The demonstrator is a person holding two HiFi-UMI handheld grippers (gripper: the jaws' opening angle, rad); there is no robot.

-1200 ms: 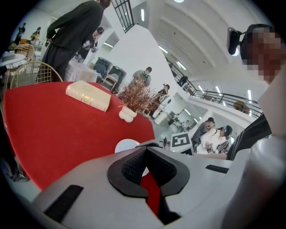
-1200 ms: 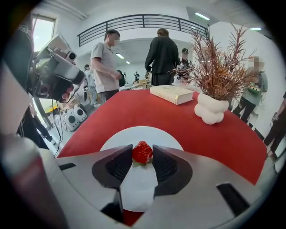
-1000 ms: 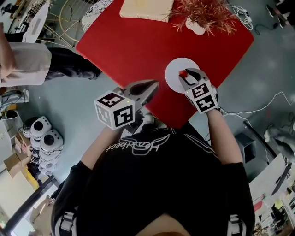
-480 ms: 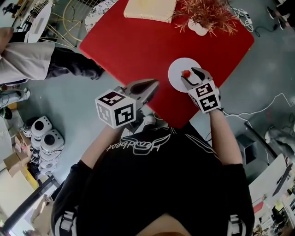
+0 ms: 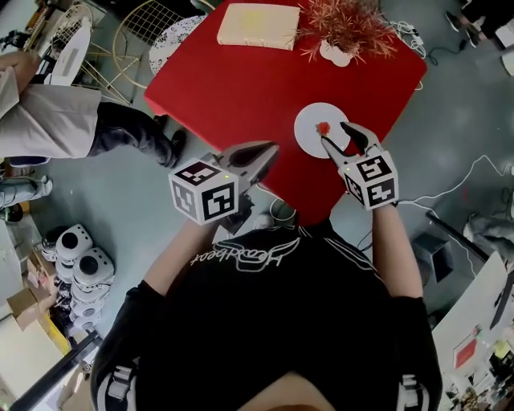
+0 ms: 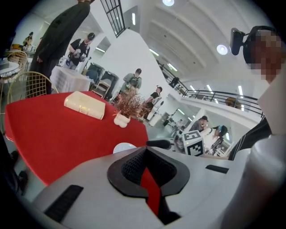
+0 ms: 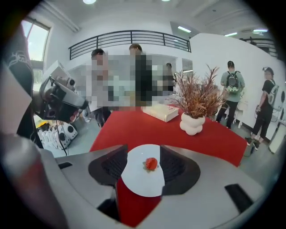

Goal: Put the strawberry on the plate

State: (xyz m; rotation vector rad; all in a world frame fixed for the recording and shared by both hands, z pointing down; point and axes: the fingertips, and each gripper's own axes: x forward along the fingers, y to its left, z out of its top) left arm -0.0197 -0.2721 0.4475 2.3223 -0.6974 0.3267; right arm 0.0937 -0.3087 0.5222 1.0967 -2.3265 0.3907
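The red strawberry (image 5: 322,128) (image 7: 151,163) lies on the round white plate (image 5: 307,138) (image 7: 136,183) near the red table's front corner. My right gripper (image 5: 336,134) (image 7: 143,167) hangs just above and behind it. Its jaws have just been opening and stand wide apart; the berry shows between them but below, untouched. My left gripper (image 5: 269,150) (image 6: 147,172) hovers over the table's near edge, left of the plate, jaws together and holding nothing.
A cream book (image 5: 259,25) (image 7: 161,112) and a white vase of dried reddish stems (image 5: 341,36) (image 7: 193,123) stand at the table's far side. A person (image 5: 48,120) and a gold wire chair (image 5: 152,24) are at the left. White round devices (image 5: 80,249) sit on the floor.
The right gripper's jaws spread off the strawberry and the gripper lifted and drew back; the berry stays on the plate. The left gripper rose a little.
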